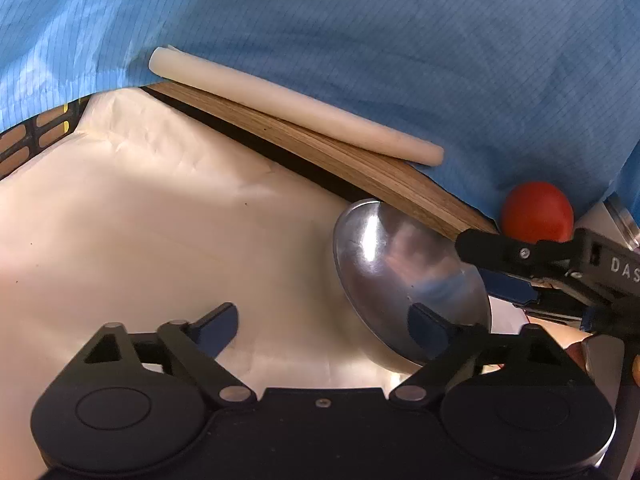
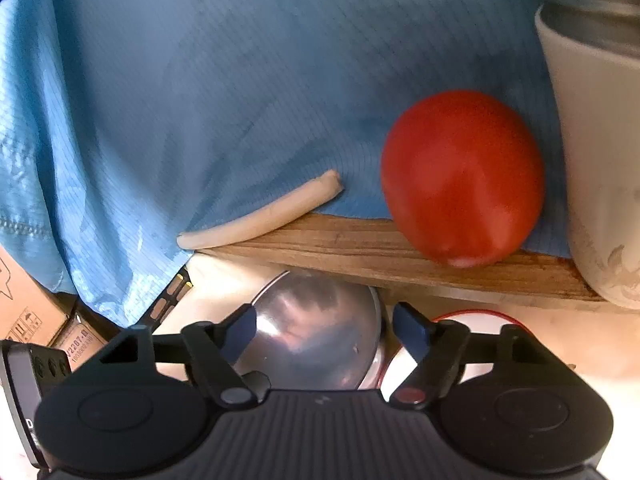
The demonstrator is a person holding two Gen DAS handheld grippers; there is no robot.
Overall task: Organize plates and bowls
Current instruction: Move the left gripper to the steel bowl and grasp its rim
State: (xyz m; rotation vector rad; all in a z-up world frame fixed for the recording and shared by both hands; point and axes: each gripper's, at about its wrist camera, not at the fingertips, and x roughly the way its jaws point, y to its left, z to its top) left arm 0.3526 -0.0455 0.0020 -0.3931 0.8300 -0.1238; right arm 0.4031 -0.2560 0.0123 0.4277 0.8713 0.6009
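Steel bowl [image 1: 400,280] upside down on cream surface [image 1: 140,220]; left gripper [image 1: 324,328] & right gripper [image 2: 324,328] jaws open, straddling its edges, gripping nothing

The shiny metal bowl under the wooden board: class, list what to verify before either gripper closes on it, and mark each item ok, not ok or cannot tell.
1. Shiny metal bowl lies between the right gripper fingers: ok.
2. Right pads press on the bowl: not ok, gaps show.
3. Left gripper straddles the bowl's rim: cannot tell; one blue fingertip overlaps it.
4. Bowl clear of the wooden board: cannot tell.
5. Red round tomato sits steady at the board's edge: cannot tell.
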